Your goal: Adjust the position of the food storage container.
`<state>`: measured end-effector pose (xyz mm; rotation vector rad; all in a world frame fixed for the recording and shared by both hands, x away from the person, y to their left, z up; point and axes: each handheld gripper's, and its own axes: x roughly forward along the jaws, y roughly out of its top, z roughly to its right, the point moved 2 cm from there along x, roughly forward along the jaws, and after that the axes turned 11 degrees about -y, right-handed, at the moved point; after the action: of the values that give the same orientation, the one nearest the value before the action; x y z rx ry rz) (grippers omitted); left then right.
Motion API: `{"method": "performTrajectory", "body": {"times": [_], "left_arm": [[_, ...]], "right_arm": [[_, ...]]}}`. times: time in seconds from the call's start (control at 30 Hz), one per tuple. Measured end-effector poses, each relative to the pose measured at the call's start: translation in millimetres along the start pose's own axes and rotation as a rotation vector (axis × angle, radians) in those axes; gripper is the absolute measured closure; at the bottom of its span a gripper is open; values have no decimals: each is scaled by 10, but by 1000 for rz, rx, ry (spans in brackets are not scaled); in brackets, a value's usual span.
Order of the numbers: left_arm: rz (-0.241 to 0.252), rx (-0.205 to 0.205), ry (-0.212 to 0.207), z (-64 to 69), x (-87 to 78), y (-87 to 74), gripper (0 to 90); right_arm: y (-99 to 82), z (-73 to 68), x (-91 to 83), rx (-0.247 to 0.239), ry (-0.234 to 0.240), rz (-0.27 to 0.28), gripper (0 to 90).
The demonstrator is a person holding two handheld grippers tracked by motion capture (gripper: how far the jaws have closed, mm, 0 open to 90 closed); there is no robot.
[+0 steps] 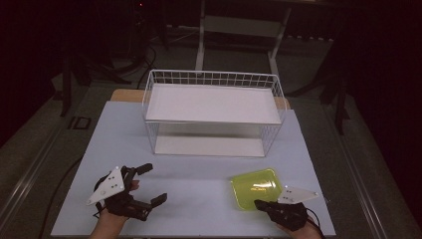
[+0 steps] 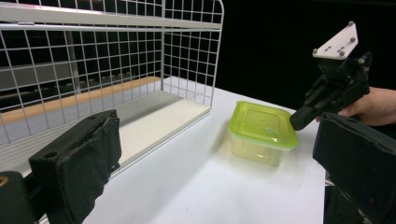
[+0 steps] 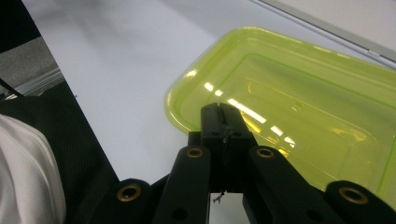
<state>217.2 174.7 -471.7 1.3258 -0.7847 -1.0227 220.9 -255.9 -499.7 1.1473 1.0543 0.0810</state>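
White table (image 1: 199, 174) spans the middle of the high view, dark floor around it. White wire rack (image 1: 214, 112) with two solid shelves stands at the table's far centre, open front facing the near side; both shelves bare. In the left gripper view the rack's mesh side wall (image 2: 187, 56) sits far left, with the container beyond its corner.

Lime-green lidded container (image 1: 255, 187) sits flat on the table, near right, well apart from the rack's front. Translucent, rectangular, rounded corners, lid on.

Left gripper (image 1: 144, 186) rests near left on the table, held by a hand, jaws spread wide with nothing between them; well apart from the container.

Right gripper (image 1: 260, 203) at the near right edge, tips at the container's near rim. In the right gripper view its jaws are clenched together, pads meeting over the lid's near edge (image 3: 219, 116); cannot tell whether the rim is pinched between them or they just rest on it.
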Motion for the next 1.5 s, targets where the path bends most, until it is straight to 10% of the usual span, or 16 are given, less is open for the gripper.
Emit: {"method": "performTrajectory", "body": {"times": [0.53,1.5], "left_arm": [[-11,-2,-1,-7,18,-19,17],[-25,-1,-8,2,48,-42,17]], "right_arm": [[-24,-18,40,3,62,-37,900],[177,150,149,-37,29,-7,899]]}}
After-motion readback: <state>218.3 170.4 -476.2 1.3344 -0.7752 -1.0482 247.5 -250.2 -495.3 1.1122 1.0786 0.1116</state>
